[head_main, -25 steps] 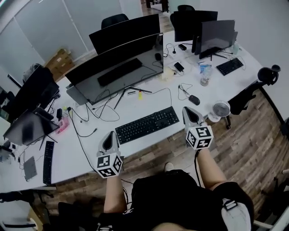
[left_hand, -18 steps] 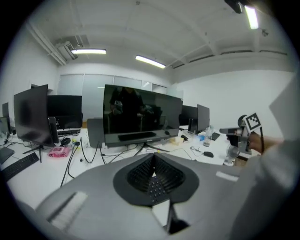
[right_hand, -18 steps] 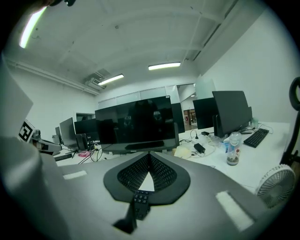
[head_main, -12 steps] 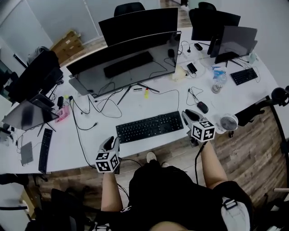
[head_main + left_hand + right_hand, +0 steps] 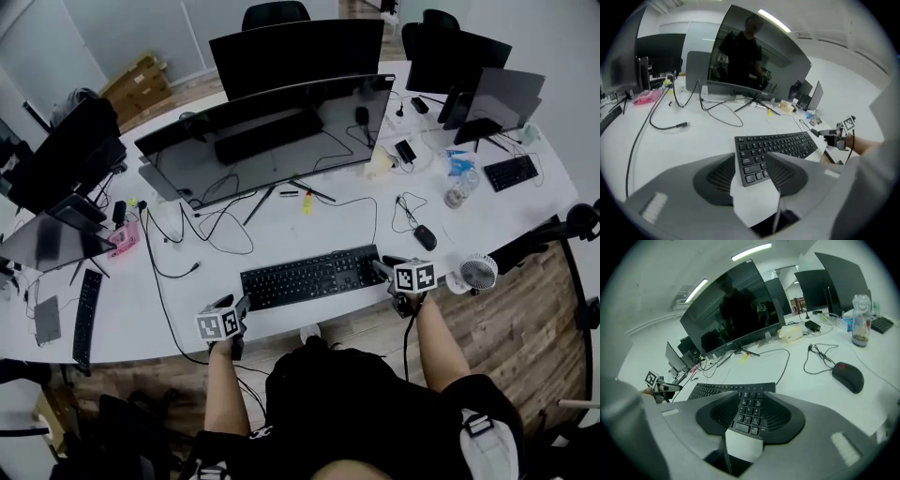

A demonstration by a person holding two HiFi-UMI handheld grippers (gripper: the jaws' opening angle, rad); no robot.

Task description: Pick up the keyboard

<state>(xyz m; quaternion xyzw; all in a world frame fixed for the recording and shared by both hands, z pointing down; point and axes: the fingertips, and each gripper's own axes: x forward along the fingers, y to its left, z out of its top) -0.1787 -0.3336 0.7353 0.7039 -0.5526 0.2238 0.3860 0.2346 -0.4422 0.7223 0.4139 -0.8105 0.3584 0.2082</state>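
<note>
A black keyboard [image 5: 309,277] lies flat near the front edge of the white desk [image 5: 281,220]. My left gripper [image 5: 238,307] is at its left end and my right gripper [image 5: 381,267] at its right end. In the left gripper view the keyboard's [image 5: 780,144] left end shows in the gap of the left gripper [image 5: 751,165], and the pads stand apart from it. In the right gripper view the number-pad end of the keyboard [image 5: 749,413] shows in the gap of the right gripper [image 5: 751,412]. Both sets of jaws have just been opening and stand open.
A wide curved monitor [image 5: 272,141] stands behind the keyboard, with loose cables [image 5: 202,230] at its foot. A black mouse [image 5: 425,237], a small fan [image 5: 478,272] and a bottle [image 5: 457,192] are to the right. A second keyboard [image 5: 82,319] lies at the far left.
Both grippers have come down from above the desk's front edge to the two ends of the keyboard. The keyboard has not moved.
</note>
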